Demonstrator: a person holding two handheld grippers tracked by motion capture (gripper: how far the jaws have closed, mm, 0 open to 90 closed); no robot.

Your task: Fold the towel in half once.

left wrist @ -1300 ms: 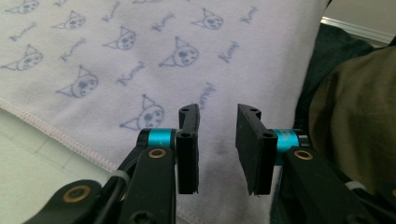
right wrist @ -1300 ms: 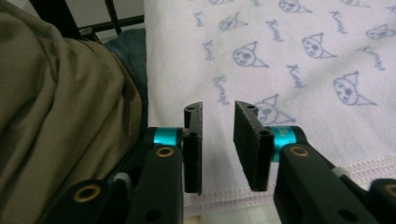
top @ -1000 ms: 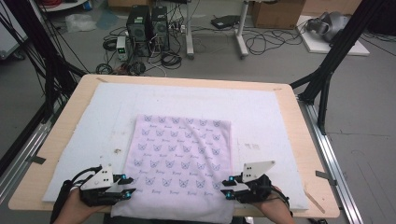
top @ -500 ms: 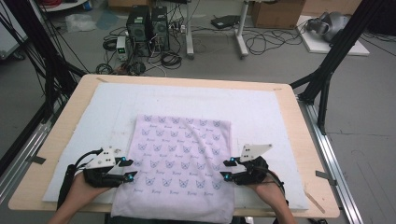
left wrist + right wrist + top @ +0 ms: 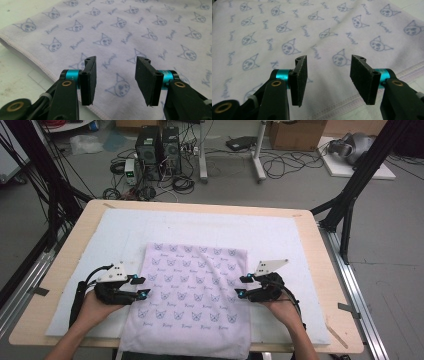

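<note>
"Two grippers, nearest the person. How do they stand?"

"The left gripper sits at the left hem of the lilac cloth, the right gripper at the right hem. Each points inward across the fabric."

"Clamped on it?"

"No. In the left gripper view the jaws stand apart, having just been opening, with cat-face print showing through the gap and nothing pinched between the pads. The right gripper view shows the same: jaws apart, just been opening, bare pads above the cloth near its stitched hem."

"Where does the cloth lie?"

"Flat on the white mat, roughly centred. Its near edge hangs over the front lip of the wooden table; its far edge lies partway up the mat. The left hand and right hand rest on the mat either side of it."

"And farther off?"

"Past the table, grey floor with computer towers, tangled cables and black frame legs."
</note>
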